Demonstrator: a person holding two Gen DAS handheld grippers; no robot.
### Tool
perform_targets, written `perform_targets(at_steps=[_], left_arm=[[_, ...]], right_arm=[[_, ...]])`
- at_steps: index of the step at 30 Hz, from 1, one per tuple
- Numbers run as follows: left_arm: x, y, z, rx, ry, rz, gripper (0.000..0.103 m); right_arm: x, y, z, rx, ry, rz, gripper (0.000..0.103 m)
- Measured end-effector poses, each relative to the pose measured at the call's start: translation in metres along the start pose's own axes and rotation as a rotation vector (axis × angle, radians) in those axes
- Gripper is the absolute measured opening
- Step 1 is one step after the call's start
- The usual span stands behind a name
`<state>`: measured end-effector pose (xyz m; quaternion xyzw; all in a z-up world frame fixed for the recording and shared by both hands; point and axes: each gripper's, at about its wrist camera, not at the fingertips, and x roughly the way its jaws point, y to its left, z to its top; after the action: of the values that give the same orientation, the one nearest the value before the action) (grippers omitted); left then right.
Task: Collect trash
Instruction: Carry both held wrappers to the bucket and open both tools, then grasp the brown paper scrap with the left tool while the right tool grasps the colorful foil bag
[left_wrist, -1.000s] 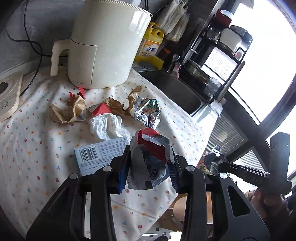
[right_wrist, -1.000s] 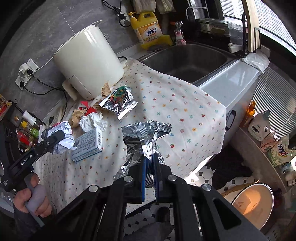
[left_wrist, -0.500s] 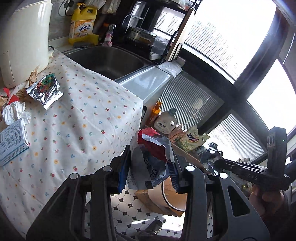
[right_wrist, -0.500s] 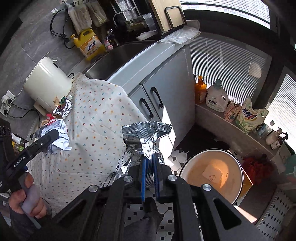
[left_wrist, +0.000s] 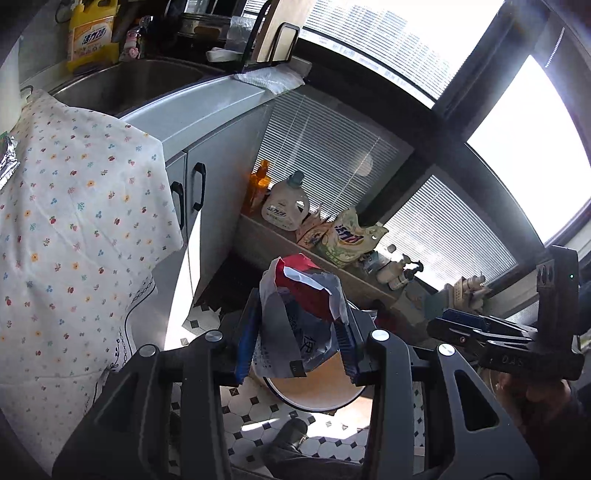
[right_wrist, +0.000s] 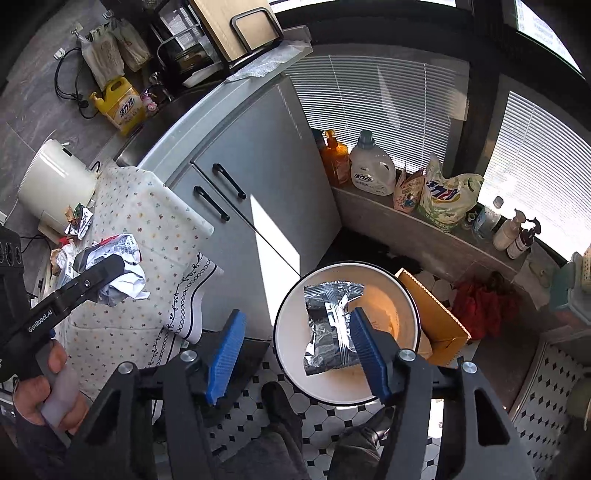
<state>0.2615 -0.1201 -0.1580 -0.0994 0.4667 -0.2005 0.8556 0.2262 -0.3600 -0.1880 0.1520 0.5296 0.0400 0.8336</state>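
Both tools have swung away from the worktop (right_wrist: 155, 221) to above the round bin (right_wrist: 406, 295) on the floor. The right tool (right_wrist: 295, 354), a second ago clamped on the silver foil packet (right_wrist: 328, 325), is opening, and the packet now lies free inside the bin

A flower-print cloth (right_wrist: 147, 221) drapes over the counter edge beside grey cabinet doors (right_wrist: 258, 192) with black handles. On the low ledge under the blinds (right_wrist: 376, 107) stand an orange bottle (right_wrist: 335, 157), a white detergent jug (right_wrist: 371, 168) and a refill pouch (right_wrist: 445, 195) — side by side. The floor (right_wrist: 546, 376) is black-and-white tile.
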Motion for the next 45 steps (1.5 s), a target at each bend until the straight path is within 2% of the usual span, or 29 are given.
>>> perform_targets(at_steps=[8,15,16,17,19,21,23,28,32,45], left_arm=[[0.05,-0.041,-0.025,0.018,0.06,-0.05,0.038],[0.083,-0.068,-0.036,0.037,0.106,-0.07,0.043],[0.085,-0.071,-0.038,0.039,0.113,-0.078,0.047],[0.087,-0.074,-0.039,0.043,0.12,-0.083,0.058],[0.087,-0.079,-0.039,0.045,0.115,-0.082,0.073],[0.082,-0.081,-0.037,0.045,0.104,-0.085,0.081],[0.075,-0.079,-0.033,0.045,0.093,-0.071,0.089],[0.05,-0.062,-0.018,0.036,0.049,-0.025,0.097],[0.025,-0.041,-0.006,0.018,0.018,0.017,0.097],[-0.065,0.045,0.009,-0.058,-0.081,0.136,0.097]], right_arm=[[-0.021,-0.061,-0.022,0.055,-0.012,-0.045,0.062],[-0.036,-0.095,-0.036,0.086,-0.026,-0.08,0.062],[-0.038,-0.099,-0.037,0.09,-0.028,-0.083,0.062],[-0.039,-0.102,-0.038,0.096,-0.029,-0.086,0.062],[-0.04,-0.106,-0.038,0.106,-0.032,-0.084,0.062],[-0.041,-0.105,-0.038,0.11,-0.039,-0.082,0.063],[-0.043,-0.102,-0.035,0.111,-0.05,-0.079,0.067],[-0.046,-0.084,-0.023,0.101,-0.085,-0.061,0.077],[-0.048,-0.061,-0.013,0.093,-0.113,-0.04,0.086],[-0.041,0.041,0.012,0.012,-0.145,0.051,0.092]])
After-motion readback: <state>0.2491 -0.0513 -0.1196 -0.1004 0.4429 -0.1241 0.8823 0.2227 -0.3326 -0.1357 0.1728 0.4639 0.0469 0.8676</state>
